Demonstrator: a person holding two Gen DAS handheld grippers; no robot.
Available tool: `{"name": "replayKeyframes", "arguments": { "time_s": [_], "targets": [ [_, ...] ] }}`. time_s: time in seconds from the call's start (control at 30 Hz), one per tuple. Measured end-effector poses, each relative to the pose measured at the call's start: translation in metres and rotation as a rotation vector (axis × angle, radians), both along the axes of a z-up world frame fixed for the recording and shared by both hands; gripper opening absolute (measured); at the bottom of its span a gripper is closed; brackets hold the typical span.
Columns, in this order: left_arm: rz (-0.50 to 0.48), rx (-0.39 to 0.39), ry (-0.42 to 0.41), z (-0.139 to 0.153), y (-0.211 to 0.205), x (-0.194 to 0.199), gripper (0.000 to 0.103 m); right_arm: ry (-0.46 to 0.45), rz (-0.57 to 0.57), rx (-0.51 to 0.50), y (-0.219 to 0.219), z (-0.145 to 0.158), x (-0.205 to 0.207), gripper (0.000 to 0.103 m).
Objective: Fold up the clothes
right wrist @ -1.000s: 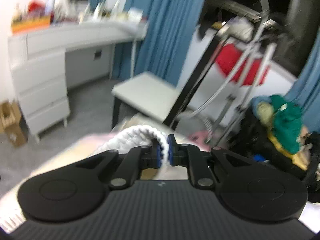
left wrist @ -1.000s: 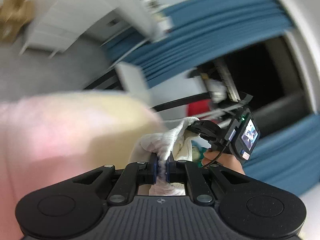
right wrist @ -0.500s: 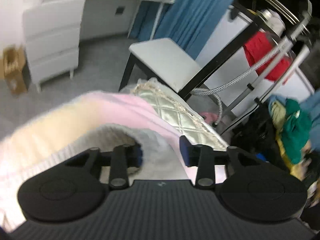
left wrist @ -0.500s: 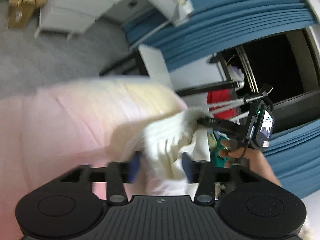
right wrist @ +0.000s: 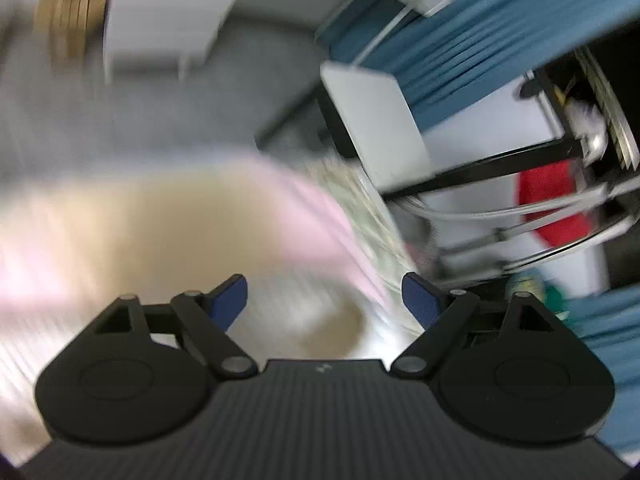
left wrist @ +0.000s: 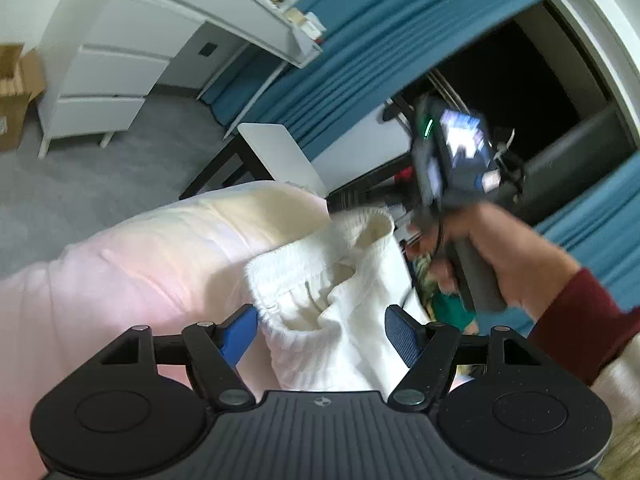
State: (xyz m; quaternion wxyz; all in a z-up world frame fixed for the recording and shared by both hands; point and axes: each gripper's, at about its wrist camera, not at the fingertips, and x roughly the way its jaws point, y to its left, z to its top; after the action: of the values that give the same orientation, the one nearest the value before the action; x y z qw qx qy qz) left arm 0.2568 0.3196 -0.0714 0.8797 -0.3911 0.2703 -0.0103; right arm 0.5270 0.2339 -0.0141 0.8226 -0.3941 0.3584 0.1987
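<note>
A white knit garment [left wrist: 332, 280] with a ribbed waistband lies bunched on the pink and cream blanket [left wrist: 132, 256]. My left gripper [left wrist: 320, 332] is open, its blue pads on either side of the garment without pinching it. The right gripper's body [left wrist: 452, 160], held in a hand, hovers above and to the right of the garment. In the blurred right wrist view my right gripper [right wrist: 324, 300] is open and empty above the white garment [right wrist: 296, 320] and the blanket [right wrist: 160, 232].
A white chair [left wrist: 276, 156] on black legs stands beyond the blanket, also in the right wrist view [right wrist: 376, 120]. White drawers [left wrist: 100, 80], blue curtains [left wrist: 360, 40], a cardboard box [left wrist: 12, 92] and a drying rack with a red item [right wrist: 552, 204] surround grey carpet.
Both grippers opened and let go of the white garment, which dropped onto the blanket. The right gripper lifted up and away while swinging fast.
</note>
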Motion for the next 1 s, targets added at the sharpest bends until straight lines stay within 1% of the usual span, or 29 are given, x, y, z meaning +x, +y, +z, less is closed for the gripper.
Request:
{"name": "replayKeyframes", "arguments": {
  "time_s": [0.03,0.1,0.13,0.2,0.27,0.33,0.43,0.47,0.5,0.57,0.63,0.7,0.73,0.8,0.87,0.93,0.97,1.0],
  "targets": [
    [0.001,0.011,0.022,-0.004,-0.005,0.004,0.071,0.005,-0.024,0.071,-0.002,0.006,0.0,0.086],
    [-0.023,-0.007,0.044,-0.012,-0.013,0.012,0.071,-0.005,-0.062,0.184,-0.017,0.02,-0.007,0.086],
    [-0.038,-0.021,0.046,-0.016,-0.016,0.014,0.071,-0.012,-0.074,0.242,-0.028,0.028,-0.014,0.086],
    [-0.058,-0.006,0.055,-0.016,-0.024,0.016,0.071,-0.025,-0.116,0.388,-0.065,0.047,-0.033,0.086],
    [-0.062,0.019,0.053,-0.014,-0.029,0.014,0.071,-0.058,-0.18,0.543,-0.117,0.066,-0.066,0.086],
    [-0.067,0.033,0.053,-0.01,-0.034,0.01,0.071,-0.102,-0.24,0.65,-0.175,0.08,-0.111,0.086],
    [-0.083,0.054,0.066,-0.004,-0.045,0.002,0.071,-0.16,-0.364,0.769,-0.259,0.09,-0.186,0.085],
    [-0.091,0.06,0.071,-0.001,-0.049,-0.003,0.071,-0.175,-0.416,0.793,-0.287,0.089,-0.211,0.085],
    [-0.107,0.066,0.071,0.004,-0.053,-0.008,0.071,-0.187,-0.47,0.81,-0.313,0.088,-0.237,0.085],
    [-0.147,0.079,0.032,0.018,-0.062,-0.026,0.071,-0.244,-0.588,0.861,-0.369,0.08,-0.288,0.085],
    [-0.17,0.08,-0.005,0.03,-0.07,-0.043,0.073,-0.278,-0.701,0.902,-0.417,0.069,-0.327,0.085],
    [-0.189,0.101,-0.016,0.038,-0.078,-0.056,0.073,-0.301,-0.818,0.96,-0.465,0.055,-0.363,0.085],
    [-0.2,0.107,-0.01,0.041,-0.082,-0.061,0.074,-0.317,-0.872,1.004,-0.488,0.048,-0.382,0.085],
    [-0.219,0.112,0.015,0.043,-0.09,-0.069,0.075,-0.334,-0.988,1.121,-0.533,0.031,-0.421,0.085],
    [-0.226,0.111,0.072,0.039,-0.094,-0.074,0.077,-0.303,-1.112,1.28,-0.574,0.013,-0.455,0.088],
    [-0.237,0.107,0.127,0.03,-0.095,-0.078,0.077,-0.267,-1.222,1.432,-0.605,-0.005,-0.48,0.088],
    [-0.243,0.105,0.155,0.025,-0.096,-0.08,0.077,-0.242,-1.269,1.476,-0.614,-0.013,-0.487,0.088],
    [-0.24,0.095,0.177,0.021,-0.095,-0.081,0.078,-0.221,-1.291,1.504,-0.62,-0.017,-0.494,0.088]
  ]
}}
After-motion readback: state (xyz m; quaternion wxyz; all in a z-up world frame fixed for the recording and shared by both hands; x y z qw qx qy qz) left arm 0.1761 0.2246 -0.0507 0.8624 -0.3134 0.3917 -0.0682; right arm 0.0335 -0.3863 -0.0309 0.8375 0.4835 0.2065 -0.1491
